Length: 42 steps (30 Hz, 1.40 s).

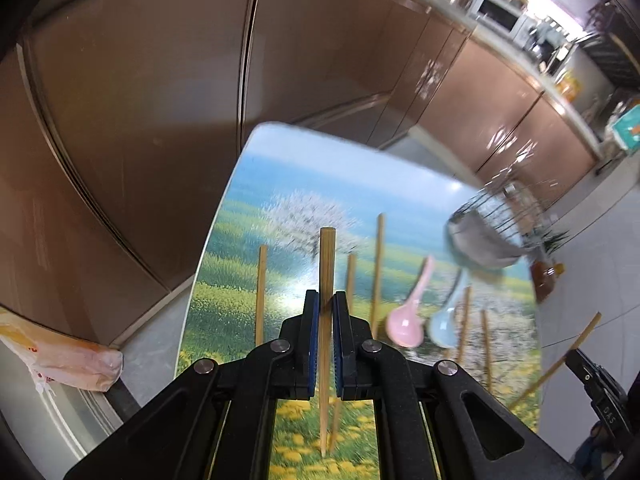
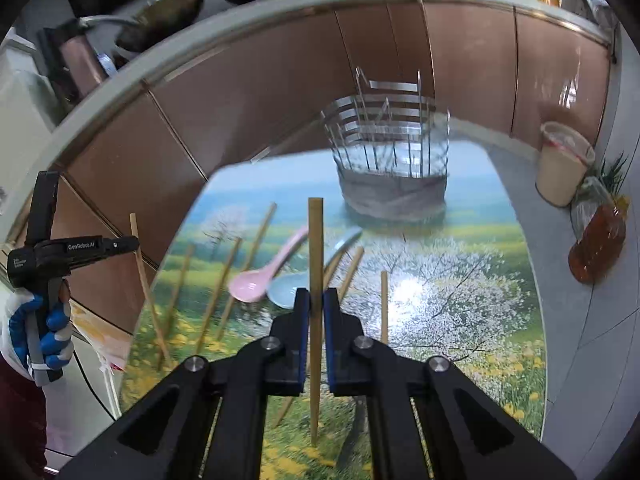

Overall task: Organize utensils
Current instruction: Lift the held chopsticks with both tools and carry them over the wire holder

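Note:
My left gripper (image 1: pixel 326 300) is shut on a wooden chopstick (image 1: pixel 327 264), held above the table. My right gripper (image 2: pixel 316 298) is shut on another wooden chopstick (image 2: pixel 315 240), also lifted. Several more chopsticks (image 2: pixel 252 244) lie on the table with a pink spoon (image 2: pixel 264 274) and a pale blue spoon (image 2: pixel 288 290). A wire utensil holder (image 2: pixel 390 172) with a grey base stands at the far end. The left gripper with its chopstick shows in the right wrist view (image 2: pixel 128 242); the right gripper's chopstick shows in the left wrist view (image 1: pixel 560 360).
The table (image 2: pixel 460 320) has a glossy flower-meadow print and a rounded edge. Brown cabinets (image 1: pixel 140 120) stand close behind it. A cream bin (image 2: pixel 562 164) and an amber bottle (image 2: pixel 598 246) sit on the floor at right. A plastic bag (image 1: pixel 68 360) lies left.

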Each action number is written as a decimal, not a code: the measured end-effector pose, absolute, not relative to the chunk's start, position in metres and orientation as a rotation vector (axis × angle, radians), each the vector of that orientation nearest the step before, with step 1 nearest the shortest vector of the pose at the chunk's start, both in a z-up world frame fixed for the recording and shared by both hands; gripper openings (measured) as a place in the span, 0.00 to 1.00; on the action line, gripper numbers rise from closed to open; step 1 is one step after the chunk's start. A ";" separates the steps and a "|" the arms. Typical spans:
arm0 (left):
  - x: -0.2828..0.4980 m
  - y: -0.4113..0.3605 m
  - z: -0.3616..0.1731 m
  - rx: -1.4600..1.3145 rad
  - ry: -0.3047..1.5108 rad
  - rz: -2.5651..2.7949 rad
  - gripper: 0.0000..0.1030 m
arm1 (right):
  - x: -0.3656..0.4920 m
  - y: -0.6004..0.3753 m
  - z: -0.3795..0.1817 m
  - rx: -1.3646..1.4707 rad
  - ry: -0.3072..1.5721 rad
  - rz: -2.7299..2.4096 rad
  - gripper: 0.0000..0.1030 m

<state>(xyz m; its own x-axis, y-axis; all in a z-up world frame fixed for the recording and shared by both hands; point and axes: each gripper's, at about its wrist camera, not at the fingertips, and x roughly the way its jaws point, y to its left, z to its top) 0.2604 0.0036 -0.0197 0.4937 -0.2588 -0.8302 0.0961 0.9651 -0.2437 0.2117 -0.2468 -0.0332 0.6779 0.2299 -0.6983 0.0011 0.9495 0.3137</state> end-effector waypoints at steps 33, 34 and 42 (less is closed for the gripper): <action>0.319 -0.127 0.168 -0.255 0.685 -0.470 0.05 | 0.271 -0.363 0.169 0.235 0.440 -0.017 0.06; 0.326 -0.135 0.169 -0.250 0.682 -0.478 0.05 | 0.280 -0.367 0.170 0.234 0.438 -0.020 0.06; 0.371 -0.188 0.130 -0.217 0.723 -0.512 0.05 | 0.341 -0.384 0.130 0.248 0.490 -0.028 0.06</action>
<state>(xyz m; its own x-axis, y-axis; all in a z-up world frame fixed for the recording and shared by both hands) 0.3709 -0.1881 0.1299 0.6340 -0.5167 -0.5754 0.3705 0.8560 -0.3605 0.3410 -0.3838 0.1298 0.8828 0.0328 -0.4687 0.0858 0.9695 0.2294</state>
